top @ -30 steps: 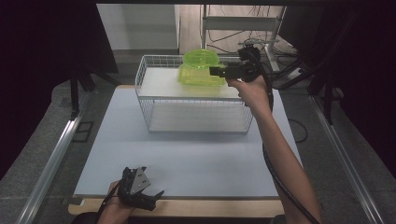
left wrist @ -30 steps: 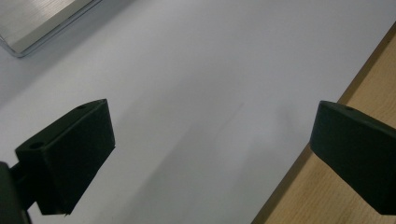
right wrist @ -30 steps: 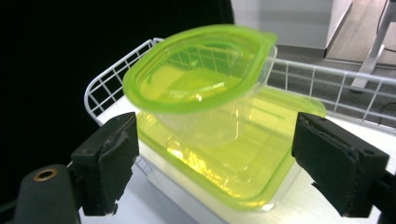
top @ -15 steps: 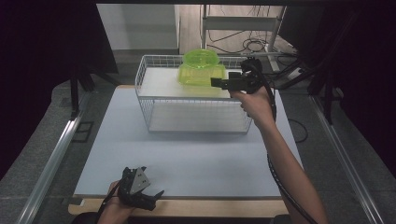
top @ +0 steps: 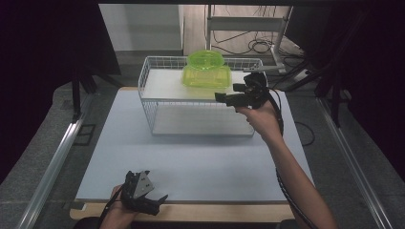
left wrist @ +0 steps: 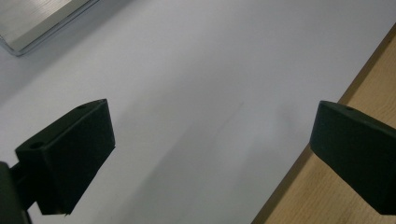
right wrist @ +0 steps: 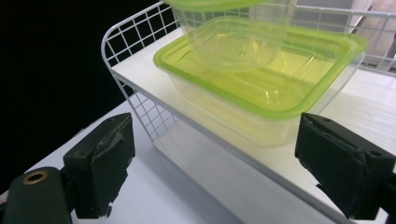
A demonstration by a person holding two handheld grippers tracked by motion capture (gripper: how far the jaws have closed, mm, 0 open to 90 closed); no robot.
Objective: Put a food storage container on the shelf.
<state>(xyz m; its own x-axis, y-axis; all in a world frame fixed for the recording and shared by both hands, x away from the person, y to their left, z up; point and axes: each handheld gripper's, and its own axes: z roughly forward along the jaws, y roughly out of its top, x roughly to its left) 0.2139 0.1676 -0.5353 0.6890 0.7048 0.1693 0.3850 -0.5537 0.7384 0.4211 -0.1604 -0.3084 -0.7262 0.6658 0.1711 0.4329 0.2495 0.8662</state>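
A green see-through rectangular container rests on the top shelf of a white wire rack at the back of the table. A round green bowl sits on top of it. My right gripper hovers open just in front and to the right of the container. Its jaws point at the container and hold nothing. My left gripper is open at the near table edge, low over the white mat.
A white mat covers the table, with a wooden strip along the near edge. The rack's lower shelf is bare. Cables and a metal stand lie behind the table.
My right gripper has drawn back from the green container, toward the person and slightly down. The containers stay on the shelf. My left gripper has not moved.
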